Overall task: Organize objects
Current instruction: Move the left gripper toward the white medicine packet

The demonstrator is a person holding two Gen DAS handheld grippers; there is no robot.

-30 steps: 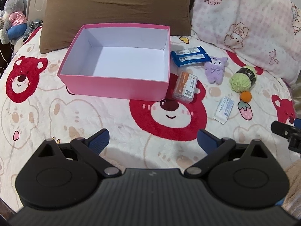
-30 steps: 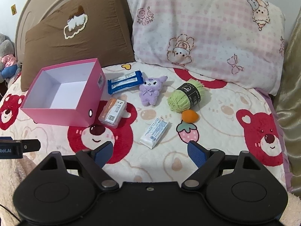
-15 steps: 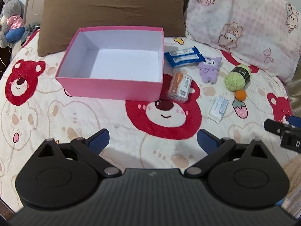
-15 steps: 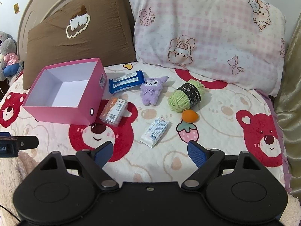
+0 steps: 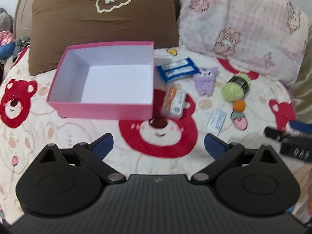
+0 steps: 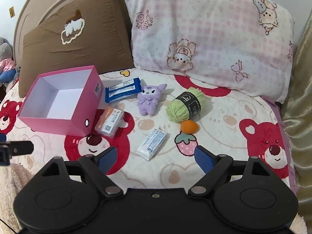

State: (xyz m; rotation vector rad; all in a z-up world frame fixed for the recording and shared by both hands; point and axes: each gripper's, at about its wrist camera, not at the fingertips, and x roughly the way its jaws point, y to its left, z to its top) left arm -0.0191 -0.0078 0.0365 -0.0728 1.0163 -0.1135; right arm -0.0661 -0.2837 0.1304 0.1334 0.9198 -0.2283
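An empty pink box with a white inside sits on the bear-print bedspread. Right of it lie a blue packet, an orange-and-clear case, a purple plush, a green yarn ball, an orange sponge and a white packet. My left gripper is open and empty, short of the box. My right gripper is open and empty, just short of the white packet.
A brown pillow and a pink checked pillow lean on the headboard behind the objects. Stuffed toys sit at the far left. A gold cover borders the bed on the right.
Both grippers have drawn back and tilted a little, so the box and objects sit farther off in the left view. Nothing on the bed has moved. Both stay open.
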